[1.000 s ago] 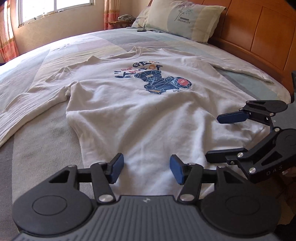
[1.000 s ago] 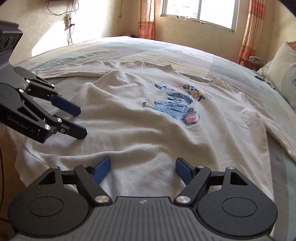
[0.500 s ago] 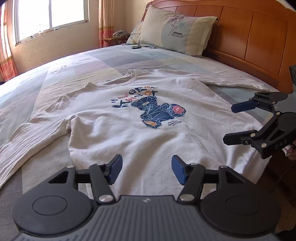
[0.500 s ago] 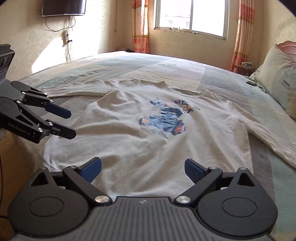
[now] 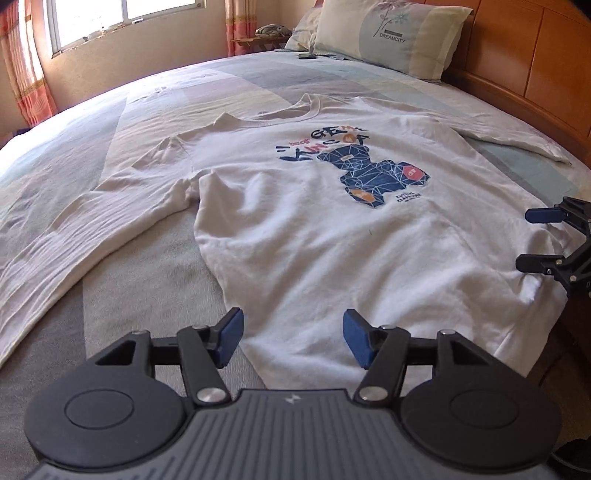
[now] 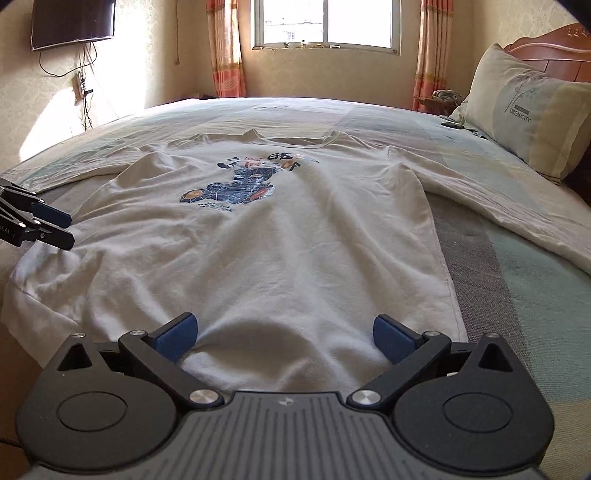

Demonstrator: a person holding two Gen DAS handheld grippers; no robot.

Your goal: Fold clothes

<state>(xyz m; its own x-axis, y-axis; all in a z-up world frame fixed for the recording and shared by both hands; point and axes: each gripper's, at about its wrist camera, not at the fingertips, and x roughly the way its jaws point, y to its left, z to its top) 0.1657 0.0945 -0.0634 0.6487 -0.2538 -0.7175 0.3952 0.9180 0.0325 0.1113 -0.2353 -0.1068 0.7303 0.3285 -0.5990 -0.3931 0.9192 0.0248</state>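
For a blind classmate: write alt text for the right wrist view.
A white long-sleeved shirt with a blue bear print lies flat, sleeves spread, on a bed. The right tongs are opening above its hem, nothing between them; the left tongs hover at left.

We see open bed [image 5: 155, 280] at the lower left of the left wrist frame, between the sleeve [image 5: 66, 236] and the shirt [image 5: 314, 229] body; a claw could come down there freely. In the right wrist frame, a bare grey strip of bed runs up the right side beside the shirt [image 6: 295, 240]. The far half of the bed toward the window [image 6: 325, 22] lies flat and unblocked. Obstacles stand at the edges: the pillow [image 5: 388, 33] and headboard [image 5: 535, 55] at upper right, and the other claw [image 5: 543, 240] at the right edge, over the shirt's hem corner. Above the cloth nothing stands tall.
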